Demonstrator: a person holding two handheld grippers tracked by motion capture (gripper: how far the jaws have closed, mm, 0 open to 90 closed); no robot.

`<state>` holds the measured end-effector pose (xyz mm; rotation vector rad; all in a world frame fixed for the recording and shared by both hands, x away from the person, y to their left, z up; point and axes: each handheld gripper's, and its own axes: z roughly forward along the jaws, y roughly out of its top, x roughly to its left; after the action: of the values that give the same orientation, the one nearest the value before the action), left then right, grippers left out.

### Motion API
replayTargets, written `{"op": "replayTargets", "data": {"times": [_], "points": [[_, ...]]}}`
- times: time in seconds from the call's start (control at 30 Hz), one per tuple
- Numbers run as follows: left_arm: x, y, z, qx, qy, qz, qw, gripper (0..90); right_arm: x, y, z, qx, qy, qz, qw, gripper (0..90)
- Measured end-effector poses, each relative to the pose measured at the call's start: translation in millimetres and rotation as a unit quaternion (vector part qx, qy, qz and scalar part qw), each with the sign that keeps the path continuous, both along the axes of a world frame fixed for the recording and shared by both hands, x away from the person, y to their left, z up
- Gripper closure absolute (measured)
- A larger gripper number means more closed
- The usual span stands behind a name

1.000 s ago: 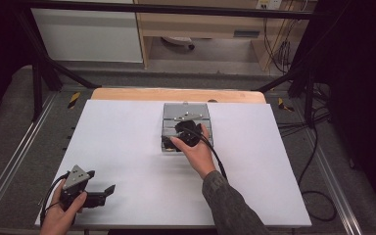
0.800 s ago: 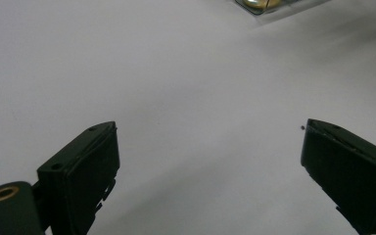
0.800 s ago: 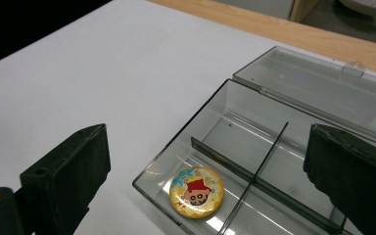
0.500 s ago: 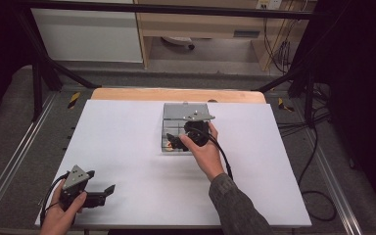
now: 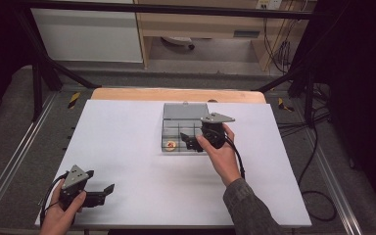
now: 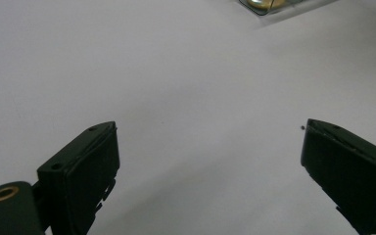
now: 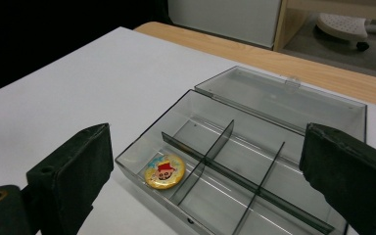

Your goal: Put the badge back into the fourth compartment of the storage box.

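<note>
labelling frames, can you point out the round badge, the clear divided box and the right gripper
round badge (image 7: 165, 171): right gripper view, its printed face.
clear divided box (image 7: 223, 132): right gripper view, an inner divider wall.
right gripper (image 5: 187, 142): high view, midway between its fingertips.

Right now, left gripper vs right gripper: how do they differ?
The left gripper sits low at the table's near left corner, over bare white surface; the right gripper hovers at the open compartment box holding a round badge. Both are open, with nothing between the jaws.
</note>
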<state>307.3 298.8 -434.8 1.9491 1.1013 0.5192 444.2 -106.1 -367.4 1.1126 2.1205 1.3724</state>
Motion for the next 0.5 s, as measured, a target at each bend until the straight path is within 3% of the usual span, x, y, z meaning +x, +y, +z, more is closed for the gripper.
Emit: {"op": "replayTargets", "data": {"times": [0.5], "points": [[-0.6, -0.1, -0.3, 0.001, -0.003, 0.000, 1.0000, 7.4, -18.1, -42.7, 8.1, 0.016, -0.020, -0.015, 0.9995, 7.0]]}}
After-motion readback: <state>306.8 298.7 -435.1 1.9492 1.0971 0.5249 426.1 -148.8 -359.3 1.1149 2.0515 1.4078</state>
